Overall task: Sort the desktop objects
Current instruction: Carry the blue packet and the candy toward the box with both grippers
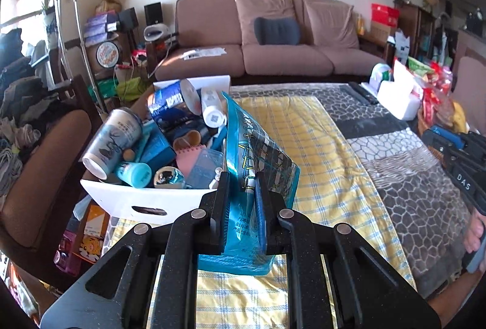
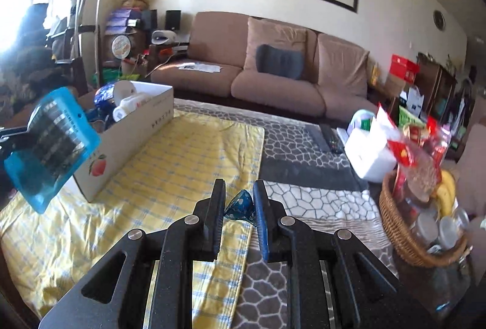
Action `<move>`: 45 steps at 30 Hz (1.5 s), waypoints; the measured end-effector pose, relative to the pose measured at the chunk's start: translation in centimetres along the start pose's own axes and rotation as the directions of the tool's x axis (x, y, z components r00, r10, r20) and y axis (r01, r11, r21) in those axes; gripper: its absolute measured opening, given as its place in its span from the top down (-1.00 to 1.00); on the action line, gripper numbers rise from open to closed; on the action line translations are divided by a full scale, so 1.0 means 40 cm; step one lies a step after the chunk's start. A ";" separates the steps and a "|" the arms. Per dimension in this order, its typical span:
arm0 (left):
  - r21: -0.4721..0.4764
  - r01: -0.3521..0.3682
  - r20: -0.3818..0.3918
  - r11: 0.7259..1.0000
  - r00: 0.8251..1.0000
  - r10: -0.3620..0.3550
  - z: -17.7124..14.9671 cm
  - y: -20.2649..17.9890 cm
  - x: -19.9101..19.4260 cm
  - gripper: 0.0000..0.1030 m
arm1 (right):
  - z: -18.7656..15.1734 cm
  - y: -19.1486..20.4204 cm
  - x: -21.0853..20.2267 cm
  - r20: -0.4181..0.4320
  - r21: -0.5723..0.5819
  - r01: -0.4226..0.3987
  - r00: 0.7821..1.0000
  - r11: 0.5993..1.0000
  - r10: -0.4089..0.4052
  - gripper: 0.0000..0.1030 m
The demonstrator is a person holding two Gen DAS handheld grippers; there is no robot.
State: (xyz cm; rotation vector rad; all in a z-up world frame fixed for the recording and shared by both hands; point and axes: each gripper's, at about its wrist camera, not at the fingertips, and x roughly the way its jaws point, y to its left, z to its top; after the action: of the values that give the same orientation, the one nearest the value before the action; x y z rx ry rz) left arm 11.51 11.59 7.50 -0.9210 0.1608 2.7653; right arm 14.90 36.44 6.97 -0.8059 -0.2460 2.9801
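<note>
I am clamping my left gripper (image 1: 241, 186) on a blue packet (image 1: 261, 165), holding it above the cloth beside the white box (image 1: 145, 204), which is already crowded with items. My right gripper (image 2: 240, 201) is pinching a small blue wrapper (image 2: 240, 207). Both are awaiting deposit; the yellow cloth (image 2: 182, 152) is otherwise bare.

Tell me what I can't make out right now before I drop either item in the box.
- Small blue item, right wrist view: mostly hidden between the right tool fingers; identity unclear.
- Blue packet print, left wrist view: too small to read, partly covered by the left tool.
- White box bottom, left view: buried under its contents.
- Wicker basket, right view: blurred, cut off at the edge.
</note>
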 end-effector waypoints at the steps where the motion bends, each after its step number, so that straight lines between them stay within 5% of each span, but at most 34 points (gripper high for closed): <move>1: -0.003 -0.003 0.011 1.000 1.000 0.003 0.002 0.005 -0.012 0.73 | 0.007 0.005 -0.008 0.008 -0.003 0.001 1.000 1.000 -0.001 0.65; 11: -0.034 -0.020 0.119 0.999 0.993 0.024 0.029 0.054 -0.140 0.73 | 0.075 0.038 -0.083 0.057 0.045 -0.003 0.998 0.999 0.000 0.65; 21: -0.087 -0.081 0.198 0.993 0.975 0.097 0.046 0.135 -0.275 0.73 | 0.142 0.058 -0.210 0.153 0.152 -0.136 0.982 0.979 0.113 0.65; 24: -0.103 -0.081 0.226 0.991 0.969 0.102 0.052 0.156 -0.322 0.73 | 0.160 0.077 -0.235 0.173 0.182 -0.235 0.964 0.955 0.204 0.66; 34: -0.124 -0.063 0.315 0.990 0.944 0.099 0.094 0.212 -0.433 0.73 | 0.262 0.196 -0.380 0.284 0.057 -0.284 0.924 0.957 0.257 0.66; 45: -0.167 -0.064 0.410 0.984 0.903 0.129 0.206 0.303 -0.488 0.73 | 0.408 0.288 -0.395 0.334 0.057 -0.380 0.879 0.923 0.341 0.66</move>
State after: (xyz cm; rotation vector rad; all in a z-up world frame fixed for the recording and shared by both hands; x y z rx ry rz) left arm 19.00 -2.14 26.23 -0.3311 -0.0778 3.0233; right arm 20.29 21.45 26.84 -0.3858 0.0910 3.4291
